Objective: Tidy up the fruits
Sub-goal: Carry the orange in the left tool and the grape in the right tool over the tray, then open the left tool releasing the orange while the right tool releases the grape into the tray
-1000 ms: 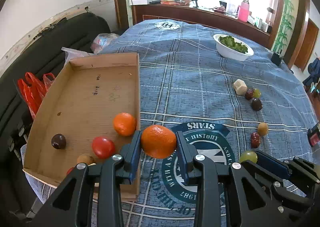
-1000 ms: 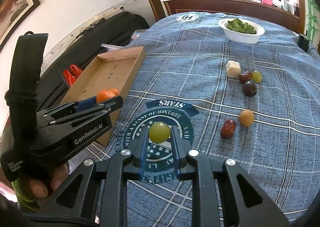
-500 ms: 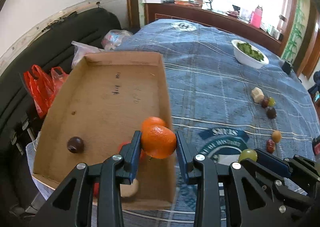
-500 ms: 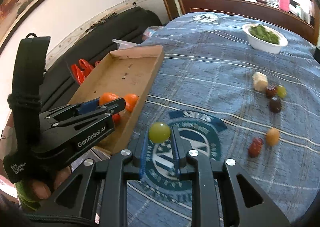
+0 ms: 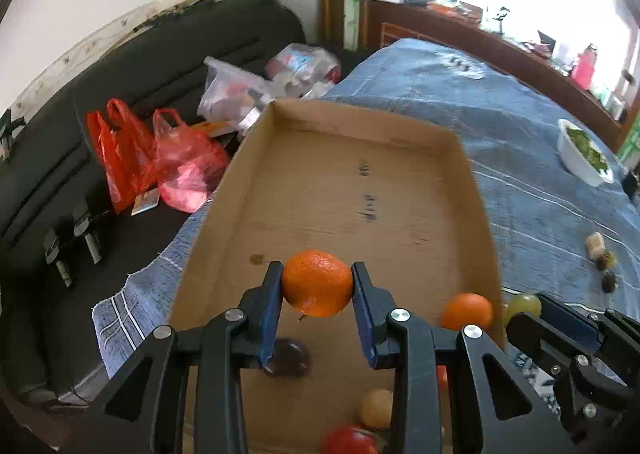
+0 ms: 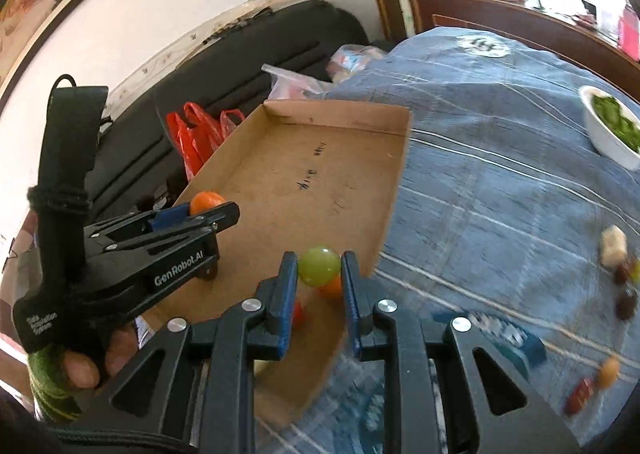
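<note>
Left gripper [image 5: 317,290], clamping round orange tangerine [image 5: 317,283], now over brown cardboard tray [image 5: 476,190], off counter; right gripper [image 6: 319,269], pinching green grape [image 6: 319,266], at tray rim. Release due.

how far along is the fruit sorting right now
Partly done. Already in the cardboard box: an orange, a dark plum, a tan fruit and a red one. In hand: the left gripper holds a mandarin over the box, and the right gripper holds a green grape at its edge. Left: several small fruits on the blue cloth.
</note>
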Available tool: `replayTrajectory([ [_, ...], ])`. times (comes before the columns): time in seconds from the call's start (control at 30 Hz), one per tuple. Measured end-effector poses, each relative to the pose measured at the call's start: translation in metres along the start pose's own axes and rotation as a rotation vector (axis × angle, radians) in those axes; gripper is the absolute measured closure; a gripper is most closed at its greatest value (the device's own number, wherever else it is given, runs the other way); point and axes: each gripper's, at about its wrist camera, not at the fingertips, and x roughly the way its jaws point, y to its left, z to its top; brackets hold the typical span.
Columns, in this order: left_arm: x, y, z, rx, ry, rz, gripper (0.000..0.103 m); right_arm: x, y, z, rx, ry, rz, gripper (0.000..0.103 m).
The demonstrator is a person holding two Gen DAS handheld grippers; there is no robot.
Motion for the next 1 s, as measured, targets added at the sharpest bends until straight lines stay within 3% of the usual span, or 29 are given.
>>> replayTrajectory([
  [0.37,0.031,0.011,-0.001,-0.008,0.093,0.031,0.070,0.060,0.003,0.023,-0.040,0.079,-0.042,0.079],
  [0.5,0.031,0.010,-0.001,0.000,0.094,0.044,0.069,0.073,0.001,0.021,-0.051,0.119,-0.052,0.078],
  [0.7,0.033,0.013,0.000,-0.021,0.108,0.033,0.059,0.072,0.001,0.020,-0.057,0.117,-0.059,0.077],
  [0.83,0.027,0.013,-0.001,-0.029,0.092,0.036,0.053,0.063,0.000,0.020,-0.051,0.103,-0.061,0.063],
  [1.0,0.015,0.012,-0.002,-0.036,0.068,0.041,0.052,0.046,0.001,0.020,-0.044,0.077,-0.041,0.063],
])
